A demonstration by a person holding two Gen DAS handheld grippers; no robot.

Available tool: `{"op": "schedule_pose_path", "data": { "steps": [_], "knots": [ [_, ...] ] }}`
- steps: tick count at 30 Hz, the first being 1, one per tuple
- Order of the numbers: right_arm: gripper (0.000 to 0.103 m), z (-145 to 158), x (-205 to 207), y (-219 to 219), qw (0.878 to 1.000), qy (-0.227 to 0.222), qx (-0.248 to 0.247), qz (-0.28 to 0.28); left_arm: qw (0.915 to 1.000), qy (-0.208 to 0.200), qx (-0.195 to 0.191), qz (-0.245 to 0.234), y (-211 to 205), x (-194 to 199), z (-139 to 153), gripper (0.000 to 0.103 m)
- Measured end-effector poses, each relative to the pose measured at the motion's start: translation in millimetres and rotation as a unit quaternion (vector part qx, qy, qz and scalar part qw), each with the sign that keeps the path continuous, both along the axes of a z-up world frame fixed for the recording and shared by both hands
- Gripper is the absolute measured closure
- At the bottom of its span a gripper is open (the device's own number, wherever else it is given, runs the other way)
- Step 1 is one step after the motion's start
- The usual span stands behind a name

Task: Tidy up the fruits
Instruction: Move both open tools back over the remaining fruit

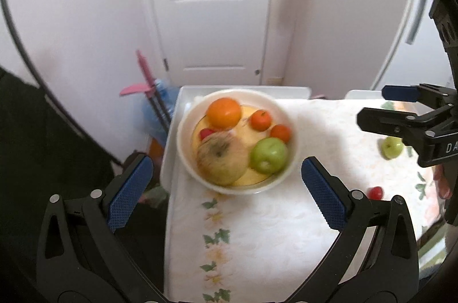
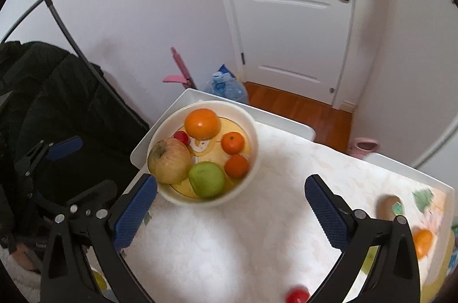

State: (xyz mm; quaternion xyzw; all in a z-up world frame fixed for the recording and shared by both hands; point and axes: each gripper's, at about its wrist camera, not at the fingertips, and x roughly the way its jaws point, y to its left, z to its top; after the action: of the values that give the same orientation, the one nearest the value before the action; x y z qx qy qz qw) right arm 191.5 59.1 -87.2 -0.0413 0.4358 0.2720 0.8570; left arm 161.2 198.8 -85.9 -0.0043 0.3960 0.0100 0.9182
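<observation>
A white bowl (image 1: 292, 157) (image 2: 254, 131) stands at the table's far left corner. It holds a big orange (image 1: 223, 112) (image 2: 202, 122), two small oranges (image 1: 260, 120) (image 2: 233, 142), a green apple (image 1: 269, 155) (image 2: 206, 178), a yellowish apple (image 1: 221, 160) (image 2: 169, 161) and a small red fruit (image 1: 205, 133) (image 2: 181, 136). My left gripper (image 1: 226, 188) is open and empty just short of the bowl. My right gripper (image 2: 230, 203) is open and empty, the bowl at its left finger; in the left wrist view it (image 1: 372, 108) hovers at the right.
Loose fruit lies on the flowered tablecloth (image 1: 257, 231): a small green apple (image 1: 392, 147), a red fruit (image 1: 375, 192) (image 2: 297, 295), a brown fruit (image 2: 388, 207) and an orange (image 2: 423, 243). A dark chair (image 2: 57, 102) stands left of the table, a door behind.
</observation>
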Motion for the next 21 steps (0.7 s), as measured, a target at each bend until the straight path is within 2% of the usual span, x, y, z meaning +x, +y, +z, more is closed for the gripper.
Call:
{"op": "schedule_pose_path", "data": {
  "steps": [5,10,16,21],
  "knots": [
    [0.000,20.9,-15.8,-37.6,0.998,-0.021,-0.021,-0.049,0.9995,-0.013,-0.004,-0.028,-23.6,0.5,13.5,0.000],
    [0.000,27.2,-28.1,-81.8,0.996,-0.031,-0.023,-0.083,0.9992,-0.017,-0.004,-0.036,-55.7,-4.7,17.3,0.000],
    [0.000,18.0,-37.8,-133.6,0.994,-0.029,-0.033,-0.098,0.9997,-0.010,-0.008,-0.022,-108.0,-15.2,14.3,0.000],
    [0.000,-1.0,-40.5,-176.4,0.996,-0.013,-0.026,-0.089,0.9998,0.004,-0.017,-0.006,-148.4,-25.7,-5.5,0.000]
  ]
}}
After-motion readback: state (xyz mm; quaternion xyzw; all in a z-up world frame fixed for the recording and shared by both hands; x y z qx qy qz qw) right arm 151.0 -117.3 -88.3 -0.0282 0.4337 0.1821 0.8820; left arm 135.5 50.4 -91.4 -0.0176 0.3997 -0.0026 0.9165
